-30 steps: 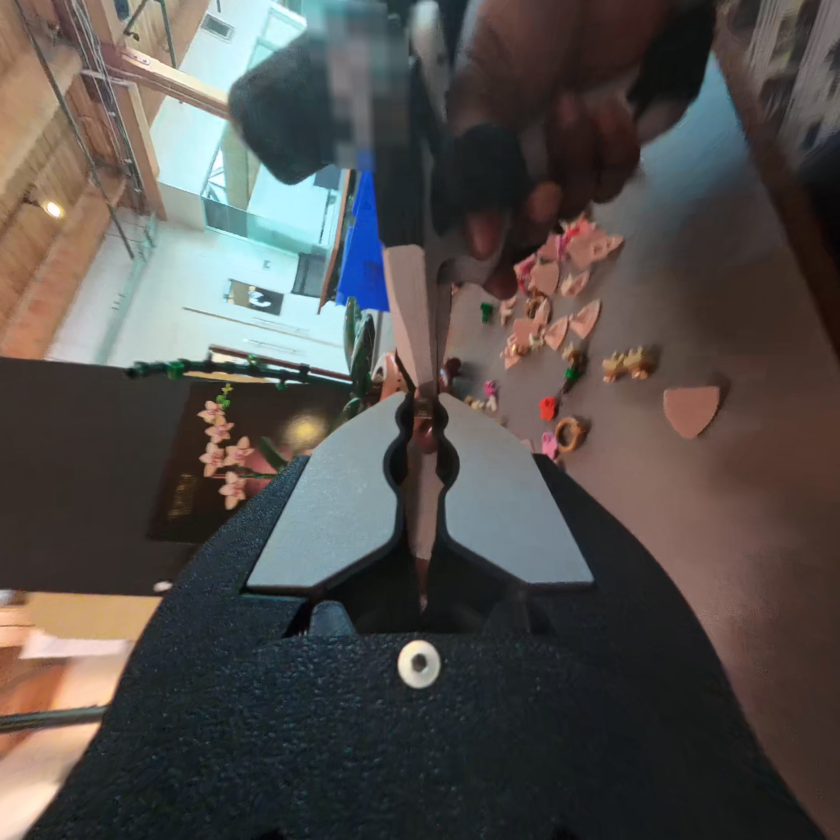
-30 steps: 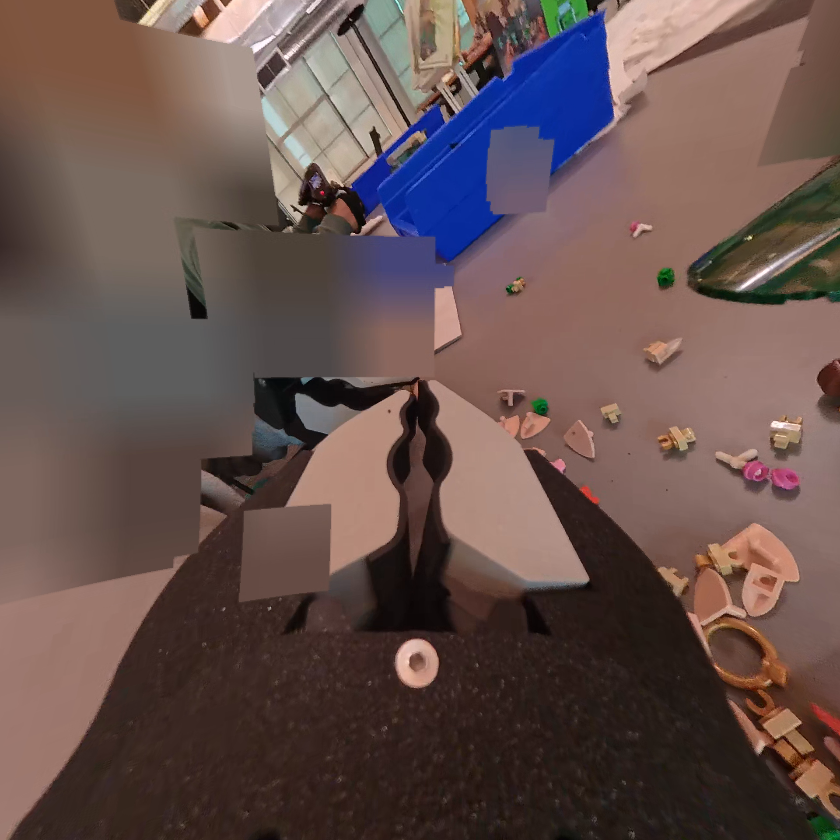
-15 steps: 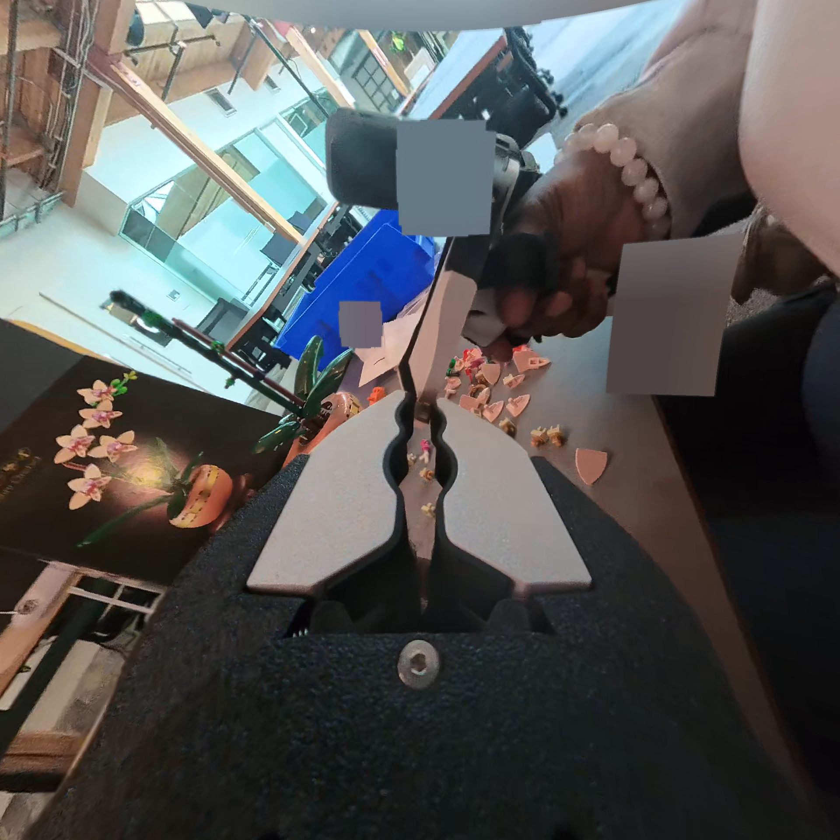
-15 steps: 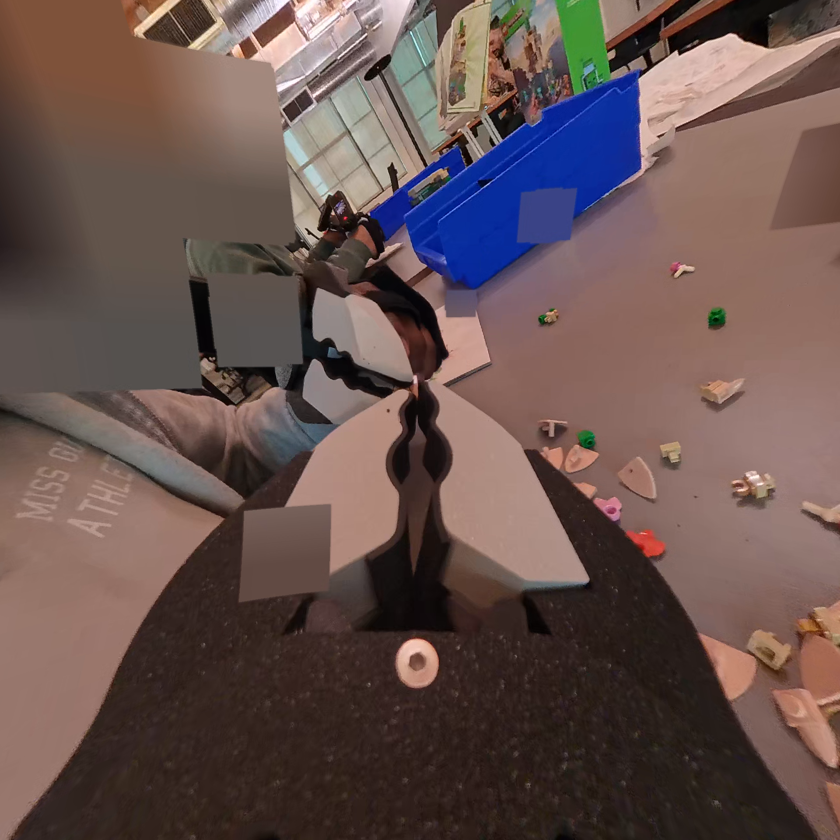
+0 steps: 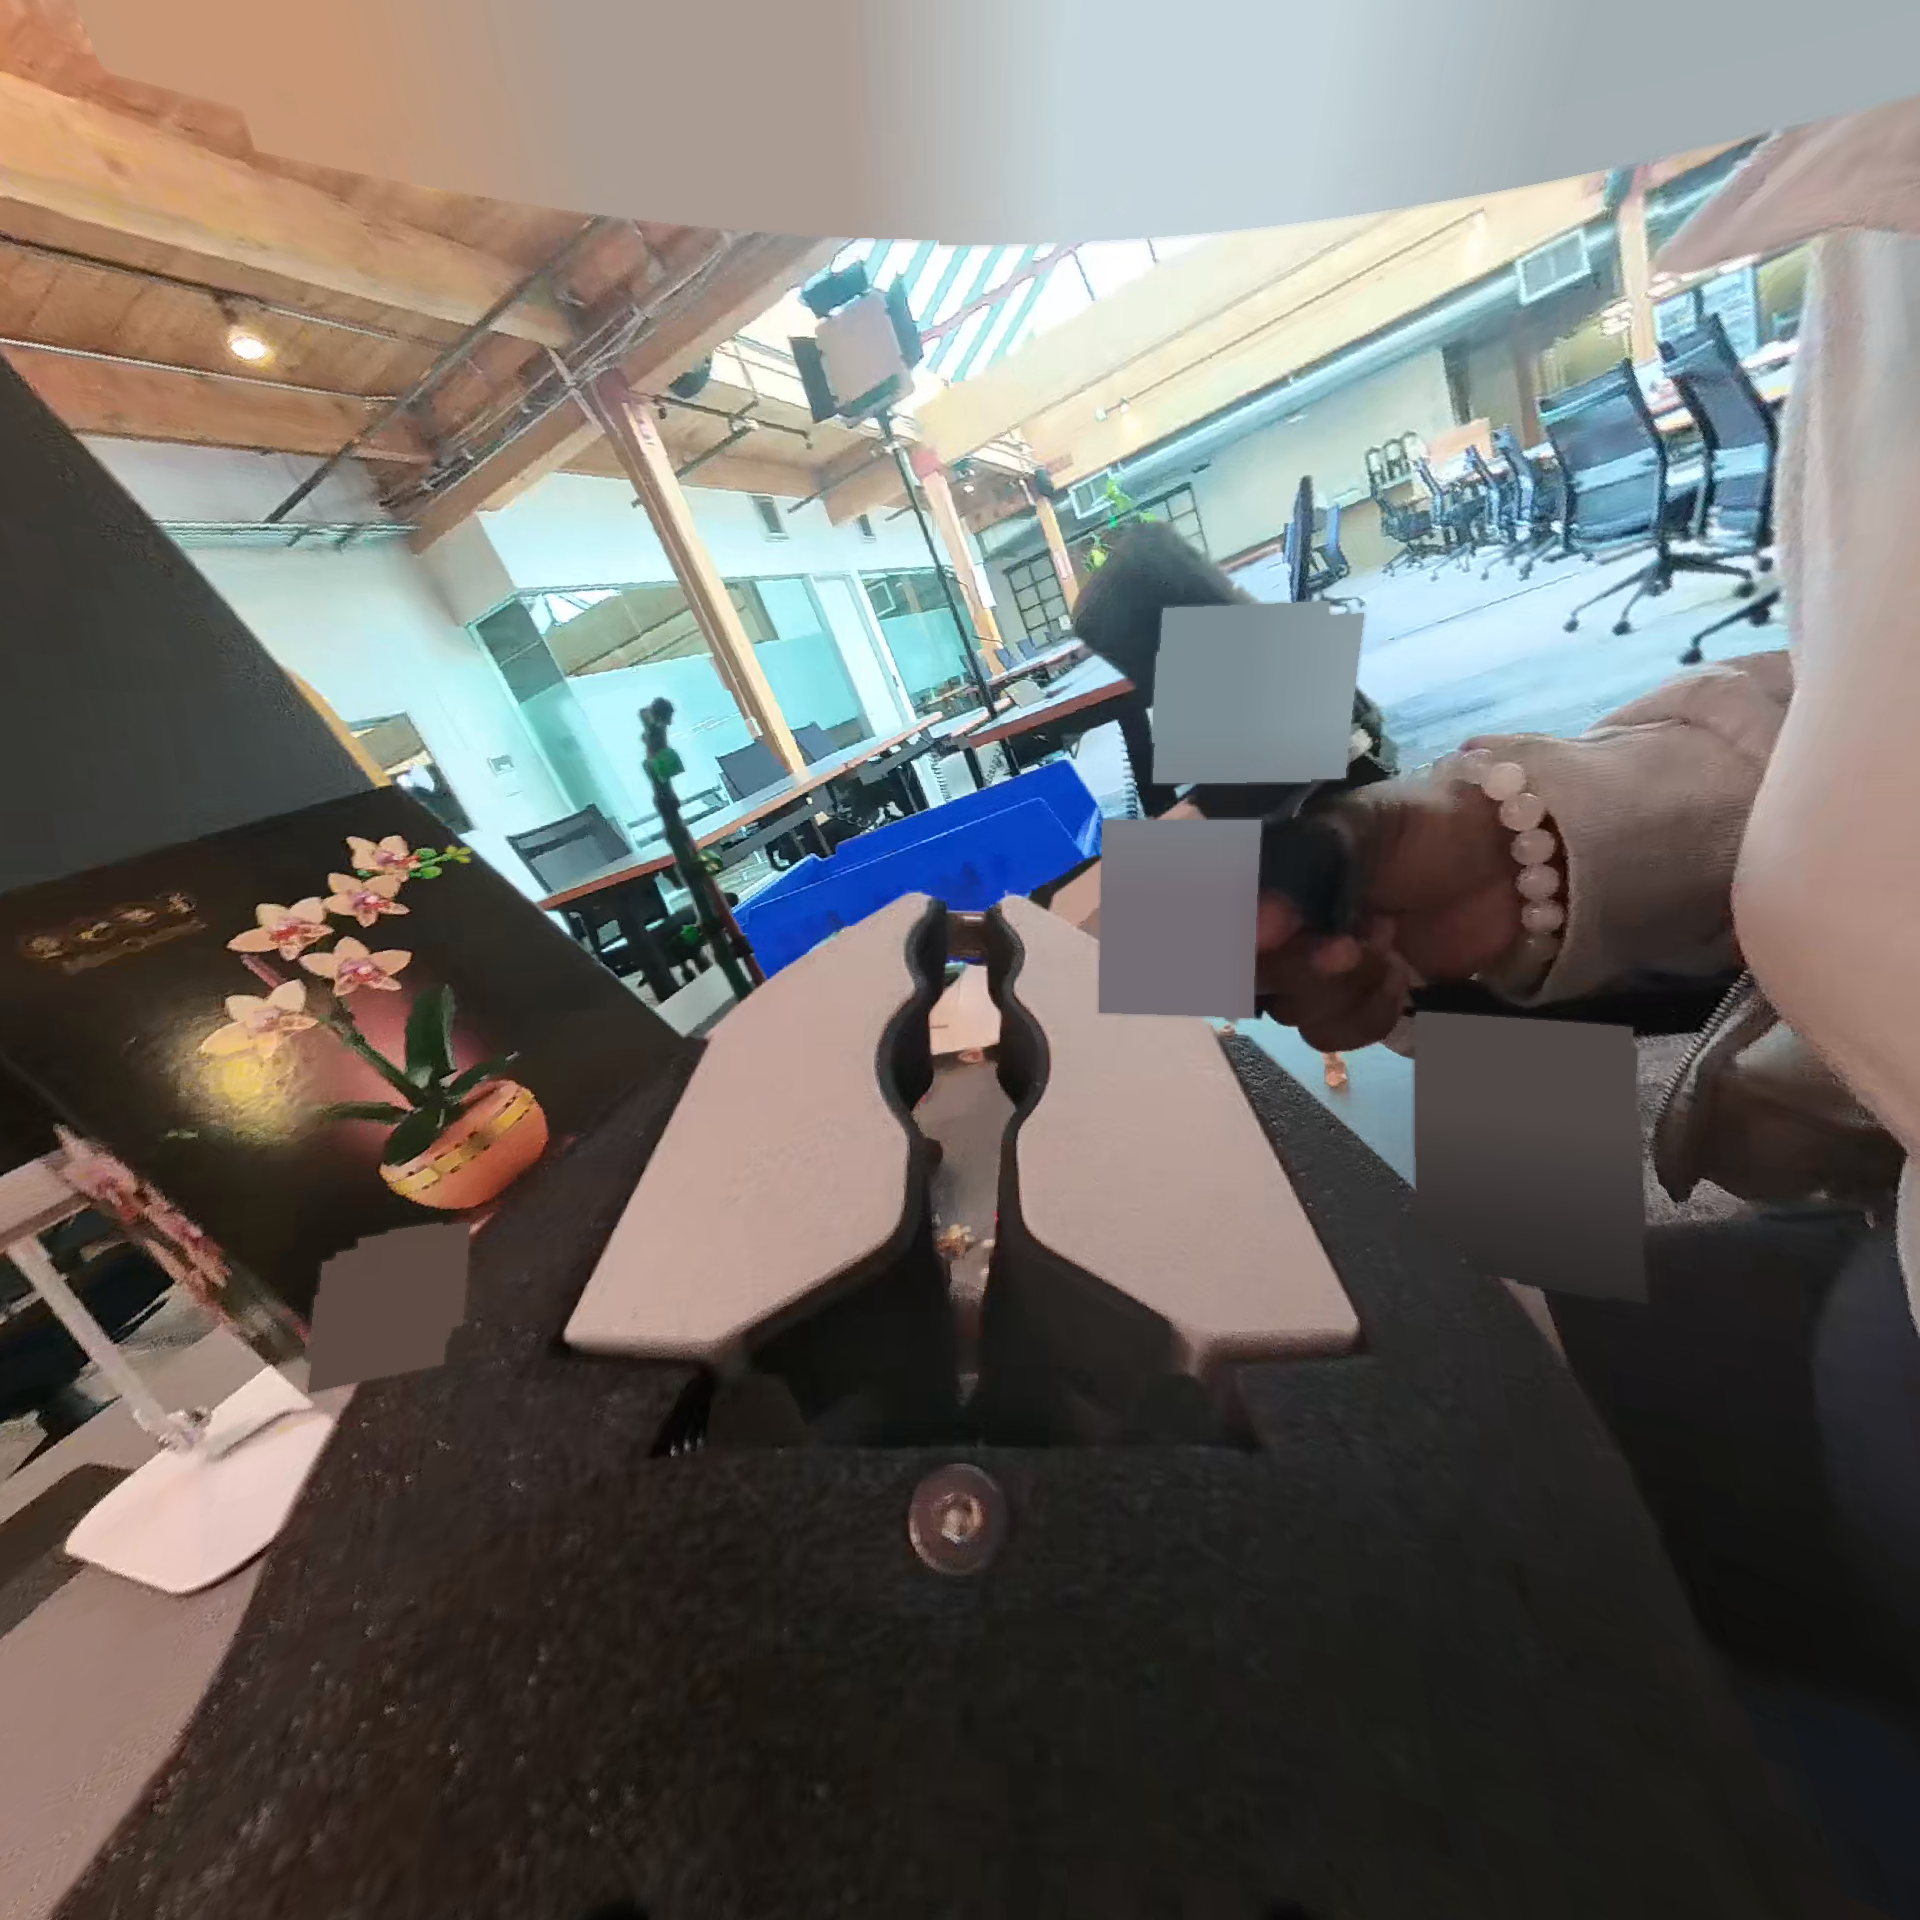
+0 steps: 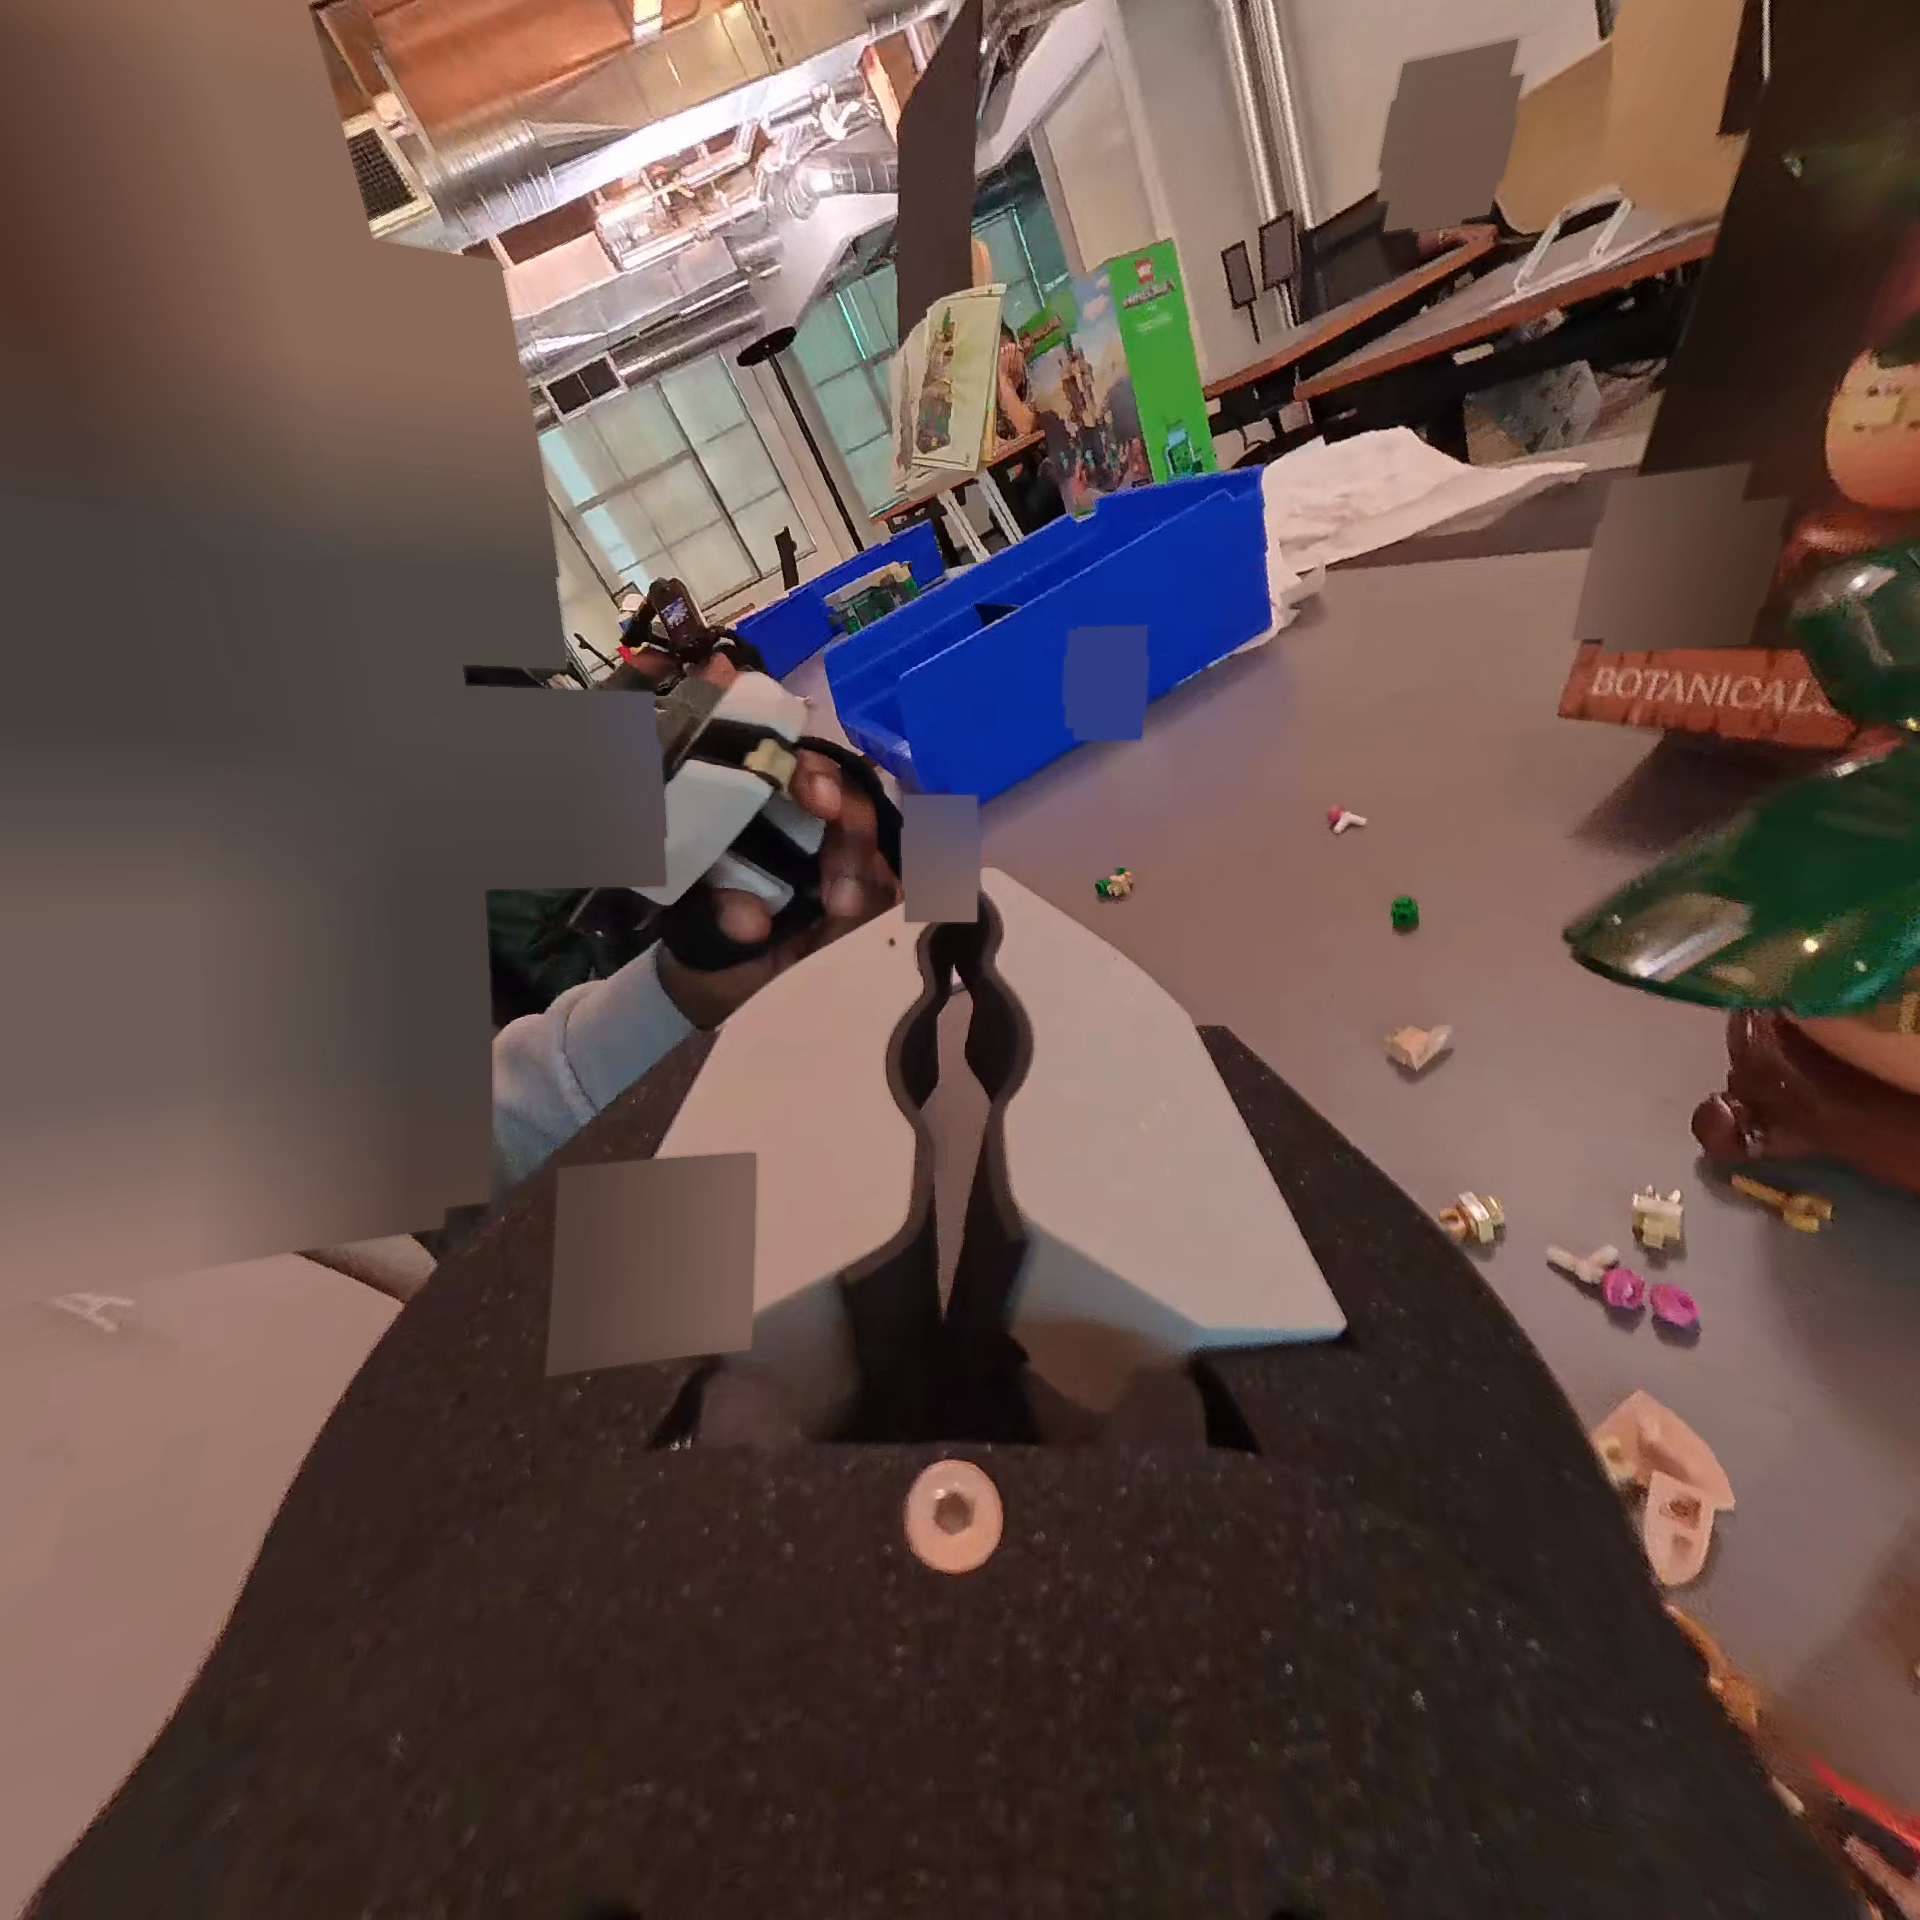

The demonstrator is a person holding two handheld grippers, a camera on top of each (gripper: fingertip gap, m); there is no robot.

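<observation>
- Much of the right wrist view's left side is masked; the right tool (image 6: 964,940) has its tips partly covered, jaws pressed together, nothing visible between them;
- left tool (image 5: 969,925): narrow gap, a small brownish speck at the tips; gripped or merely behind, I cannot tell;
- small loose pieces (image 6: 1419,1045) lie on the counter (image 6: 1351,727) to the right of the right tool, apart from it; blue bin (image 6: 1039,665) beyond.

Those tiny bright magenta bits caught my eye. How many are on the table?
2. The left magenta piece and the right magenta piece lie side by side on the table, right of the right gripper; its body may hide more.
</observation>
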